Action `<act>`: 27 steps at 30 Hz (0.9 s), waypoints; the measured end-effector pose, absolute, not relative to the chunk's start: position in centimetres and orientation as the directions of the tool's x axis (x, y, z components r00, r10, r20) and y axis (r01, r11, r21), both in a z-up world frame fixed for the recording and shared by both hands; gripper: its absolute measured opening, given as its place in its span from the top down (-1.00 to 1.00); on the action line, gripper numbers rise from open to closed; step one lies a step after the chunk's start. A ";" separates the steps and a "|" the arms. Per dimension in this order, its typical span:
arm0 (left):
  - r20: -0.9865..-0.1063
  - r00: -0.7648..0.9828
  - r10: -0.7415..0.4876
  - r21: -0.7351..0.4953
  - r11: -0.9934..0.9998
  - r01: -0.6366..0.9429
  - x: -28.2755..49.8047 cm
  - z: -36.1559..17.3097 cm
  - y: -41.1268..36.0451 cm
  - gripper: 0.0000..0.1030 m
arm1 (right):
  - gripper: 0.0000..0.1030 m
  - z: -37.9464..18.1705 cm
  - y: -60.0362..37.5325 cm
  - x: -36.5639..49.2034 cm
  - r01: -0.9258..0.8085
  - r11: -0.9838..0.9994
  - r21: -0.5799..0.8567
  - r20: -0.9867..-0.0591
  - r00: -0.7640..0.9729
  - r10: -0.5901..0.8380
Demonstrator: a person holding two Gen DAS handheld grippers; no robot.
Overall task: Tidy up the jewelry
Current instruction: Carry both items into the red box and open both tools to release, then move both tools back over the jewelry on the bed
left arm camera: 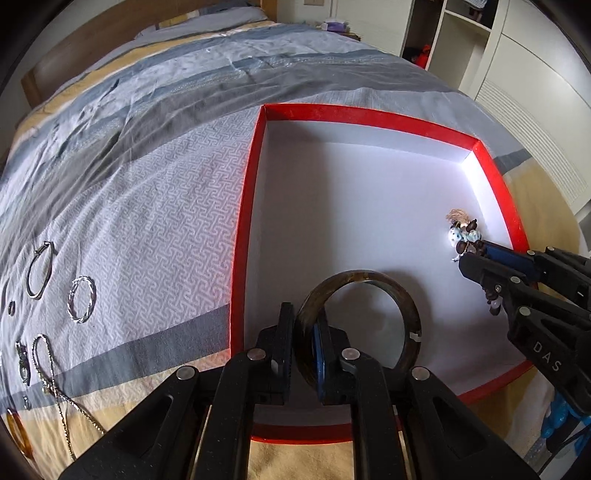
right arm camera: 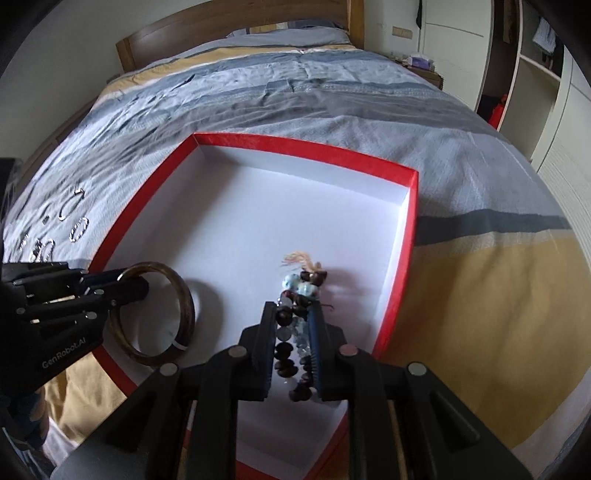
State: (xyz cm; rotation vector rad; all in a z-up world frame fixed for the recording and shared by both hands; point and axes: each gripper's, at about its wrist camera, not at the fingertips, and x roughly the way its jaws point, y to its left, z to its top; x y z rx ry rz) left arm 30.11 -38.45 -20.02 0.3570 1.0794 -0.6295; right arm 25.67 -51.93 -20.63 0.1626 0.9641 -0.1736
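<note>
A red box (left arm camera: 243,236) with a white inside lies open on the bedspread. My left gripper (left arm camera: 303,321) is shut on the rim of a dark brown bangle (left arm camera: 369,275), held upright low over the box's near left corner. From the right, my right gripper (left arm camera: 474,253) reaches in, shut on a beaded bracelet (left arm camera: 461,232) of dark and pale blue beads with a tan tassel. In the right wrist view the beaded bracelet (right arm camera: 284,354) sits between the fingers of the right gripper (right arm camera: 293,308) over the box (right arm camera: 406,258). To its left, the left gripper (right arm camera: 135,282) holds the bangle (right arm camera: 186,306).
Left of the box, loose jewellery lies on the bedspread: a silver bangle (left arm camera: 38,271), a twisted silver bangle (left arm camera: 81,299), a chain (left arm camera: 55,380) and an amber bangle (left arm camera: 18,432). A wooden headboard (right arm camera: 236,22) is at the far end. White wardrobe shelves (left arm camera: 458,40) stand to the right.
</note>
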 end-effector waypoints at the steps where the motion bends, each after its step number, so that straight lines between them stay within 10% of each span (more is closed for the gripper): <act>1: -0.898 0.321 -0.302 -0.035 0.776 0.630 30.2 -20.0 -38.4 0.78 | 0.68 -20.6 -52.0 25.7 0.220 0.974 0.059 -0.829 0.555 -0.075; 5: -0.900 0.296 -0.321 -0.070 0.775 0.628 30.4 -19.9 -38.0 0.67 | 0.40 -19.9 -51.8 25.4 0.220 0.974 0.045 -0.831 0.549 -0.086; 7: -0.894 0.296 -0.337 -0.084 0.774 0.627 30.3 -19.1 -38.0 0.31 | 0.23 -19.2 -51.9 25.1 0.224 0.973 0.052 -0.824 0.561 -0.085; 27: -0.748 0.551 -0.369 0.028 0.813 0.582 20.1 -3.5 -25.6 0.10 | 0.23 -4.8 -47.7 12.4 0.253 0.959 0.128 -0.647 0.754 -0.113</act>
